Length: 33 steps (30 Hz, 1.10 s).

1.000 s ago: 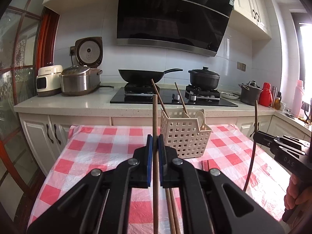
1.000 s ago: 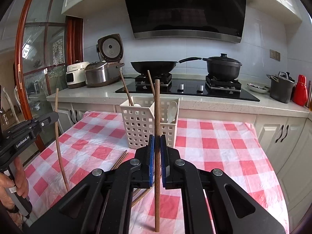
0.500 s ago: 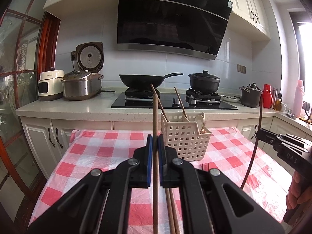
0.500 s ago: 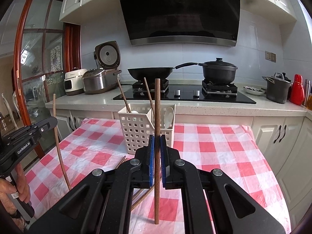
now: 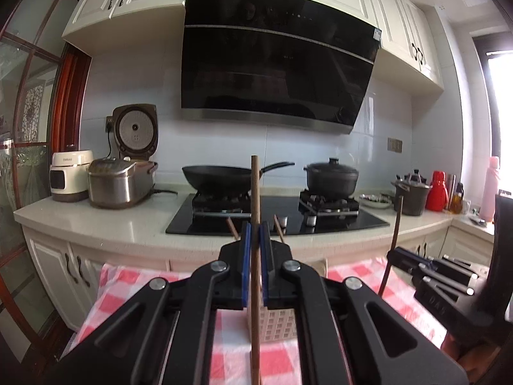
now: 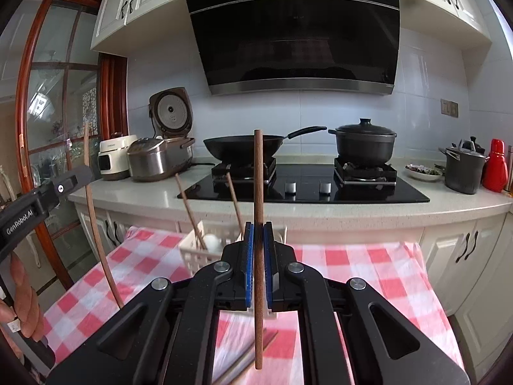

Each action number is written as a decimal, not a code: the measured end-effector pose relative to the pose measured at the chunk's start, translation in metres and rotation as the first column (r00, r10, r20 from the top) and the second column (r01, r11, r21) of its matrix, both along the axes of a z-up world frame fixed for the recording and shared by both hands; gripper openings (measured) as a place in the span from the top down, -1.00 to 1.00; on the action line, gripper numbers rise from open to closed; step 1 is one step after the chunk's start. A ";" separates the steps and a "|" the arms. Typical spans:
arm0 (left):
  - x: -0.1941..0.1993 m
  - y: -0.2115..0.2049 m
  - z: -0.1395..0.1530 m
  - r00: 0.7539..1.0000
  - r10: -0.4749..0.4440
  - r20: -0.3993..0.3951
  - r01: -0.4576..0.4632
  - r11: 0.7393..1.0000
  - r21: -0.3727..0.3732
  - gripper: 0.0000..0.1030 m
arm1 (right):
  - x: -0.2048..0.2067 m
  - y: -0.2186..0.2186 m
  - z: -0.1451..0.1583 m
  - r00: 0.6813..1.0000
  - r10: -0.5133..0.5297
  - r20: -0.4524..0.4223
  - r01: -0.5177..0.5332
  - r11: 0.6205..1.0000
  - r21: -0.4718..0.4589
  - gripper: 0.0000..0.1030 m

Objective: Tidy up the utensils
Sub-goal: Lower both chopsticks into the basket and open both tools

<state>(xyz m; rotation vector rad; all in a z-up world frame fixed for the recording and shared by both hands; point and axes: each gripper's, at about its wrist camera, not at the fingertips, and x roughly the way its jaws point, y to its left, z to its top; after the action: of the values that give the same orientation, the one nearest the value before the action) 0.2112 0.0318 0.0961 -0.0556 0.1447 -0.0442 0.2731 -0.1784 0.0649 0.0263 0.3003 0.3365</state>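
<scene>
My left gripper (image 5: 255, 250) is shut on a brown wooden chopstick (image 5: 255, 199) held upright. My right gripper (image 6: 258, 250) is shut on another upright brown chopstick (image 6: 258, 176). A white perforated utensil basket (image 6: 195, 258) stands on the red-checked tablecloth (image 6: 368, 266), mostly hidden behind the jaws in both views; it also shows in the left wrist view (image 5: 275, 324). Two chopsticks and a white spoon (image 6: 212, 242) stick out of it. Each gripper is above and close to the basket. More chopsticks (image 6: 247, 357) lie on the cloth below.
Behind the table is a counter with a black hob (image 6: 307, 189), a wok (image 6: 243, 146), a black pot (image 6: 364, 142), rice cookers (image 6: 157, 157) at the left and a grey pot and red flask (image 6: 495, 165) at the right. A glass door (image 6: 48, 122) stands far left.
Both grippers have risen and moved forward toward the basket, each still holding its chopstick. The basket now sits lower and closer, behind the jaws.
</scene>
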 end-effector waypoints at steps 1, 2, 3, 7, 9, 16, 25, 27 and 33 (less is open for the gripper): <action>0.008 -0.002 0.008 1.000 0.000 0.003 0.000 1.000 -0.002 0.89 | 0.005 0.000 0.005 1.000 -0.002 0.000 0.002 1.000 0.003 0.88; 0.016 -0.004 0.015 1.000 0.000 0.003 0.000 1.000 -0.003 0.89 | 0.011 0.001 0.011 1.000 -0.008 0.006 0.008 1.000 0.003 0.88; 0.025 -0.006 0.022 1.000 0.004 0.005 -0.003 1.000 -0.001 0.89 | 0.017 0.003 0.018 1.000 -0.013 0.015 0.013 1.000 0.001 0.88; 0.055 -0.015 0.048 1.000 0.023 0.015 -0.023 1.000 0.002 0.89 | 0.038 0.006 0.036 0.999 -0.029 0.030 0.028 1.000 0.014 0.88; 0.070 -0.012 0.057 0.999 0.031 0.011 -0.031 0.999 -0.031 0.89 | 0.049 0.007 0.042 0.999 -0.035 0.033 0.034 0.999 0.032 0.88; 0.121 -0.001 0.069 0.994 0.106 0.003 -0.104 0.984 -0.146 0.89 | 0.089 0.011 0.053 0.996 -0.081 0.045 0.077 0.993 0.084 0.88; 0.161 0.008 0.014 0.986 0.141 -0.091 -0.157 0.967 -0.201 0.89 | 0.113 0.031 0.003 0.997 -0.068 -0.039 0.067 0.998 -0.016 0.88; 0.166 0.003 -0.003 0.985 0.120 -0.127 -0.142 0.974 -0.175 0.89 | 0.115 0.032 -0.007 0.996 -0.058 -0.067 0.056 0.998 -0.030 0.87; 0.168 -0.002 -0.037 0.978 0.105 -0.179 -0.126 0.986 -0.107 0.87 | 0.117 0.029 -0.026 0.992 -0.050 -0.112 0.046 0.998 -0.039 0.52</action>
<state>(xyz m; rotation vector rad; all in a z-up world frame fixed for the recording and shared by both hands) 0.3792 0.0298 0.0589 -0.1863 0.3123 0.0687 0.3898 -0.1495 0.0394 0.0169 0.4178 0.2818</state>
